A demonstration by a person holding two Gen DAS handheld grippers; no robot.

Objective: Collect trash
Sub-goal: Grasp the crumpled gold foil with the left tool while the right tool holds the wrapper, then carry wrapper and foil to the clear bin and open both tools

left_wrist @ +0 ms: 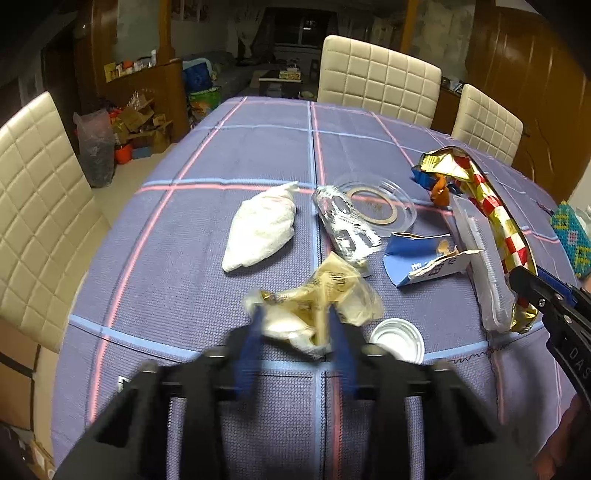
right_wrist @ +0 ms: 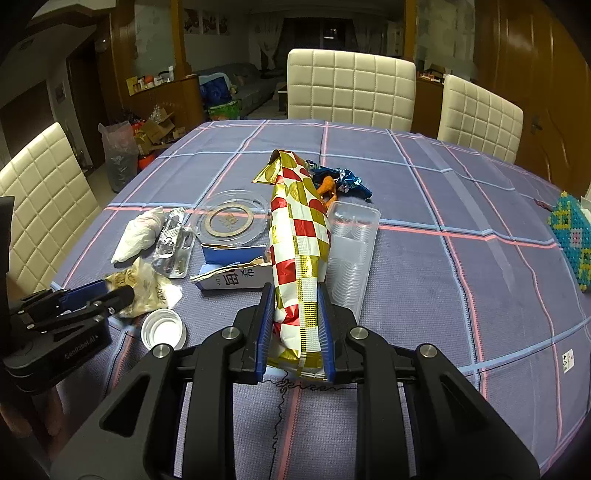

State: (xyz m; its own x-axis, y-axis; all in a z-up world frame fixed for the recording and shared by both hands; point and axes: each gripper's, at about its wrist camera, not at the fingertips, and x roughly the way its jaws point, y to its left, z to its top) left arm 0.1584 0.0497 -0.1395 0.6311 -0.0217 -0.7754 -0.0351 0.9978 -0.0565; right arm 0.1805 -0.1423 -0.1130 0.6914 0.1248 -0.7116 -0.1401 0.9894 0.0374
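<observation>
A table point(right_wrist: 461, 258) is covered by a blue-violet cloth crossed with pink and pale blue lines. Cream quilted chairs are set around it: one at the far end point(right_wrist: 351, 88), a second just beside it to the right point(right_wrist: 480, 114), and a third along the left side point(left_wrist: 40, 206). Dark wooden panelling point(right_wrist: 528, 66) is seen on the right wall, and a low wooden partition point(left_wrist: 155, 96) on the left. Cardboard boxes point(left_wrist: 142, 122) and a filled plastic bag point(left_wrist: 96, 147) are piled on the pale floor beside it. Beyond, a dim living room is visible, with a grey sofa point(right_wrist: 255, 86), white curtains point(right_wrist: 269, 48) and a dark window point(left_wrist: 312, 31).
</observation>
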